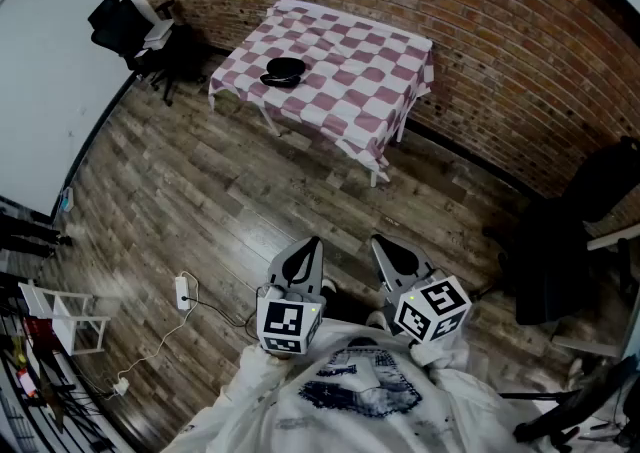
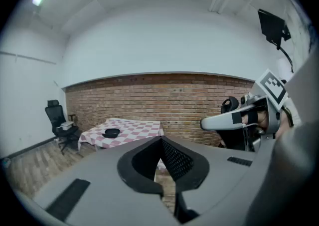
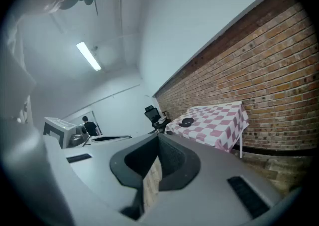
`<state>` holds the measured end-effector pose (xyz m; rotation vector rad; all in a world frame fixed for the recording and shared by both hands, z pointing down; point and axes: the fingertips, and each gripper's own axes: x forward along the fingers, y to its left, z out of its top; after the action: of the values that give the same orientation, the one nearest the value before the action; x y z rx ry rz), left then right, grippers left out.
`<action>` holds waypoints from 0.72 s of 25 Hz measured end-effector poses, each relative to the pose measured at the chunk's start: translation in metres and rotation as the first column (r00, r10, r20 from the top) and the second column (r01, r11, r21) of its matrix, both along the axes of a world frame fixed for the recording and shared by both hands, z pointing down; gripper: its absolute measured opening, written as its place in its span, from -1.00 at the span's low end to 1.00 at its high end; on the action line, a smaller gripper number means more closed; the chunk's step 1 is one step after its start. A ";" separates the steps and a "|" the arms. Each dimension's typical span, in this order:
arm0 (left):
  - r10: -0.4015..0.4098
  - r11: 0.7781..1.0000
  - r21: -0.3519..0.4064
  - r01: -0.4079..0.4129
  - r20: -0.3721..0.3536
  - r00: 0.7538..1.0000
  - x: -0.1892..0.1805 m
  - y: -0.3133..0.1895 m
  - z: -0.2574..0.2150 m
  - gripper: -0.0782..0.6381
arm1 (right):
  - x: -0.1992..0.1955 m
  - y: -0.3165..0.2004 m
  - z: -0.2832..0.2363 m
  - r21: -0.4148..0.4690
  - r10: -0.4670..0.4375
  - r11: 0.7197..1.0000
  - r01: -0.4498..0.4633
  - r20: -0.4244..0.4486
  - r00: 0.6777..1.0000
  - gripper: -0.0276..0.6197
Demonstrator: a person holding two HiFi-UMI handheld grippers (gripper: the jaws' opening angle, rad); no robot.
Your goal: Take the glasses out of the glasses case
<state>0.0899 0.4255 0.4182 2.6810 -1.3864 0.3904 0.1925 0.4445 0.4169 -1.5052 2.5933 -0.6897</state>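
Far off on checkered table (image 1: 365,76) sits glasses case (image 1: 283,71), well apart from my grippers. L gripper (image 1: 310,246) & R gripper (image 1: 382,243) by my chest, both w/ jaws together, nothing gripped.

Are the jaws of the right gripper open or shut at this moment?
Shut: the right gripper has its two tips touching in its own view, with nothing between them.

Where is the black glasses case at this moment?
In the head view the glasses case lies on the left part of the checked table, which stands by the brick wall; an office chair stands further left.
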 end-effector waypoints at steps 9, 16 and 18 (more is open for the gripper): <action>-0.090 0.993 0.080 0.090 -0.001 0.996 -0.065 0.094 -0.041 -0.76 | -0.069 0.087 -0.043 0.067 -0.063 0.996 0.065 -0.022 0.998 -0.87; -0.158 0.985 0.064 0.161 -0.041 0.987 -0.114 0.152 -0.042 -0.76 | -0.112 0.142 -0.039 0.057 -0.073 0.996 0.075 -0.045 0.996 -0.87; -0.166 0.985 0.041 0.168 -0.047 0.985 -0.121 0.165 -0.037 -0.76 | -0.120 0.155 -0.036 0.048 -0.076 0.996 0.078 -0.044 0.996 -0.87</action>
<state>-0.0308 0.5906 0.3808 2.5649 -1.6101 0.2875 0.0729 0.5999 0.3809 -1.4278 2.6910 -0.6016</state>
